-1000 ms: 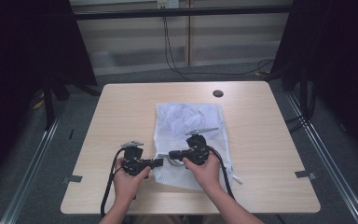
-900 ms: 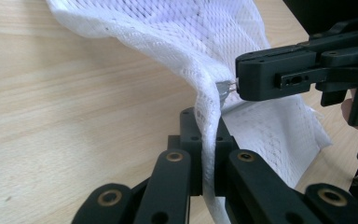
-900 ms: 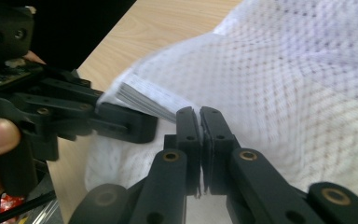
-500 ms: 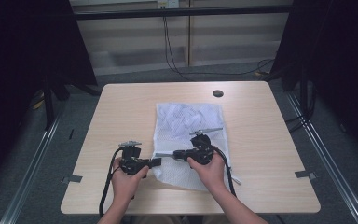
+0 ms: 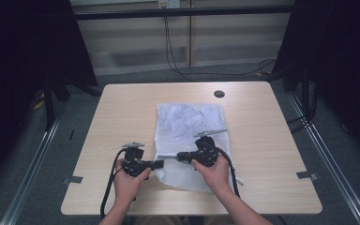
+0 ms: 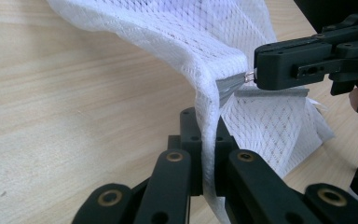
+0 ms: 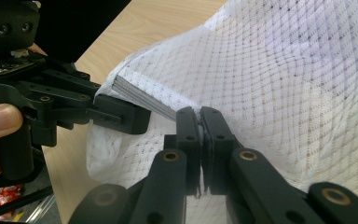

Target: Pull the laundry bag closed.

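While lying flat near the table's (image 5: 122,108) front edge, the white mesh bag (image 5: 187,124) is being held by both grippers. Left gripper (image 6: 204,154) is clamping its soft netted edge to steady it; right gripper (image 7: 200,135) is pinching the grey zipper (image 7: 142,99), probably to slide it.

White mesh bag (image 5: 187,126), grey zipper (image 6: 230,85), light wood table (image 5: 272,140)
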A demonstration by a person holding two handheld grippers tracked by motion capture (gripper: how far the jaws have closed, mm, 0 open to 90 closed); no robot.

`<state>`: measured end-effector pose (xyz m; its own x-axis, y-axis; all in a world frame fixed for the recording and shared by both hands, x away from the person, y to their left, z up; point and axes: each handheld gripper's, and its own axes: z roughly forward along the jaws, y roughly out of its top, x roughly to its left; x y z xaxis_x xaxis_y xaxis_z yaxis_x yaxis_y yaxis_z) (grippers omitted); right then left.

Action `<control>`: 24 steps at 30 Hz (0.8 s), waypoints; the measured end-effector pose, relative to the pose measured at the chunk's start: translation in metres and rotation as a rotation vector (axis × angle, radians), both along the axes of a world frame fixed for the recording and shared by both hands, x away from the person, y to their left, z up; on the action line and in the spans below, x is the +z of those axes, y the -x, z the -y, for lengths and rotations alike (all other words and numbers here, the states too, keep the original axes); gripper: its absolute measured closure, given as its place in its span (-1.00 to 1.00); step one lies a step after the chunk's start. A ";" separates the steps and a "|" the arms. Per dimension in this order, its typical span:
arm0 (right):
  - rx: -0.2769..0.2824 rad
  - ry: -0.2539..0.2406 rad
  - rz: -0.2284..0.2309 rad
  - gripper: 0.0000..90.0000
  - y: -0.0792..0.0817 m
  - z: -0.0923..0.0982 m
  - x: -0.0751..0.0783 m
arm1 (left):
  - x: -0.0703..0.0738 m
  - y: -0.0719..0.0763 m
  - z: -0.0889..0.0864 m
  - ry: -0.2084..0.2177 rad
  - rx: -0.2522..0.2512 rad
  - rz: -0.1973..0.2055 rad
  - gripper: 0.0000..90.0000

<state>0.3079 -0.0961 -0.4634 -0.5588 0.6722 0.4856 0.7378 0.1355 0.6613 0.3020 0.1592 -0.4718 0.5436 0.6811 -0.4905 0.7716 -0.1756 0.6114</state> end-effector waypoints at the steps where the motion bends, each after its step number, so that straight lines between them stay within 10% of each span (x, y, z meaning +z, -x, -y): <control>1: 0.002 0.001 0.002 0.93 0.000 0.000 0.000 | 0.000 0.000 0.001 -0.001 0.001 0.002 0.98; 24: 0.002 -0.001 0.002 0.93 0.002 0.018 -0.006 | -0.003 0.002 0.003 -0.001 0.010 -0.003 0.99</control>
